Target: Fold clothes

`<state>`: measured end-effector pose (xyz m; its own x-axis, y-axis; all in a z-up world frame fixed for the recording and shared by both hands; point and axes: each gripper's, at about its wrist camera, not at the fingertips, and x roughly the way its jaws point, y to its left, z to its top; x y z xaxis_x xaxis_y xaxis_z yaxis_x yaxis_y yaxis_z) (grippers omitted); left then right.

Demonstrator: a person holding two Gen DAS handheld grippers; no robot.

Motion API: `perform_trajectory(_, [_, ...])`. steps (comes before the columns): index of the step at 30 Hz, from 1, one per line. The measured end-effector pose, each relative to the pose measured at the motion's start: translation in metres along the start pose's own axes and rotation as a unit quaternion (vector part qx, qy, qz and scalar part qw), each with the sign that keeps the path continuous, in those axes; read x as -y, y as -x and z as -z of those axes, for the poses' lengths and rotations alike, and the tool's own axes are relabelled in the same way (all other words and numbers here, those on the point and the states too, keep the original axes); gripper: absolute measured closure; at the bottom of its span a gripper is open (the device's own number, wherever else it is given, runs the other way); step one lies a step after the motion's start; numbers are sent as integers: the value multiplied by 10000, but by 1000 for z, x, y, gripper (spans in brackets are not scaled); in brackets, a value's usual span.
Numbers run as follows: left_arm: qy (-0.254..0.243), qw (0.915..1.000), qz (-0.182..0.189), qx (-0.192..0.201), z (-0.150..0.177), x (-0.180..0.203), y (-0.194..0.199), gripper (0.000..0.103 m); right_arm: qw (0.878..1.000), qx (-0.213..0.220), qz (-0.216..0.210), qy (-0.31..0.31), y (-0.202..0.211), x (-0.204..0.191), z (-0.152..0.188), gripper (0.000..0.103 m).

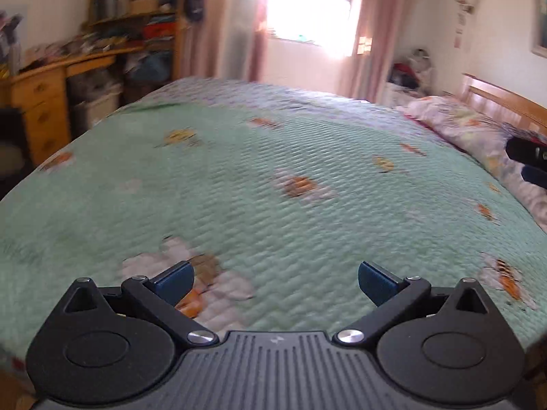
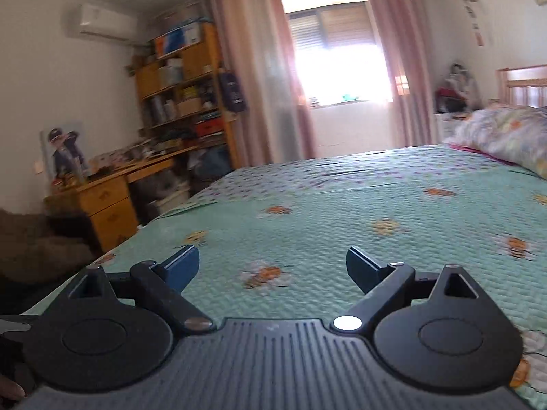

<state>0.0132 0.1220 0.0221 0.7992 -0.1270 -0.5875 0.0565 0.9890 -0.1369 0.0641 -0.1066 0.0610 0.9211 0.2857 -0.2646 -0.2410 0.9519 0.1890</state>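
- The left claw [image 1: 275, 285] fills the bottom of the left wrist view, its blue fingertips [image 1: 175, 282] spread wide with nothing between them.
- The right claw [image 2: 273, 270] sits low in the right wrist view, also spread wide and holding nothing.
- Beyond both claws lies a bed under a green quilted bedspread [image 1: 307, 177] printed with bees and flowers.
- No garment to fold can be made out on the bedspread in either view; both pictures are blurred.
- A floral pillow [image 2: 506, 136] lies at the right edge, against a wooden headboard [image 1: 502, 99].
- A wooden desk [image 2: 112, 191] and shelves [image 2: 184, 92] stand at the left; pink curtains [image 2: 259, 68] frame a bright window at top centre.
- A dark piece of the other gripper [image 1: 528, 162] shows at the right edge of the left wrist view.
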Motion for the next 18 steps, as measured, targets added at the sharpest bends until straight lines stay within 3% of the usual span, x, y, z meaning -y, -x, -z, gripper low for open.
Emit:
perform_trajectory(3, [41, 9994, -306, -155, 5, -31, -1, 1, 9983, -285, -409, 304, -35, -54, 7, 1])
perform_trajectory(7, [-24, 9975, -569, -419, 12, -63, -9, 1, 9964, -735, -162, 386, -75, -94, 32, 1])
perform_trajectory(13, [-123, 9956, -819, -436, 14, -77, -37, 1, 9875, -1469, 391, 422, -113, -86, 74, 1])
perform_trajectory(18, [-285, 9955, -866, -249, 11, -65, -67, 1, 9845, -1510, 754, 480, -114, -75, 81, 1])
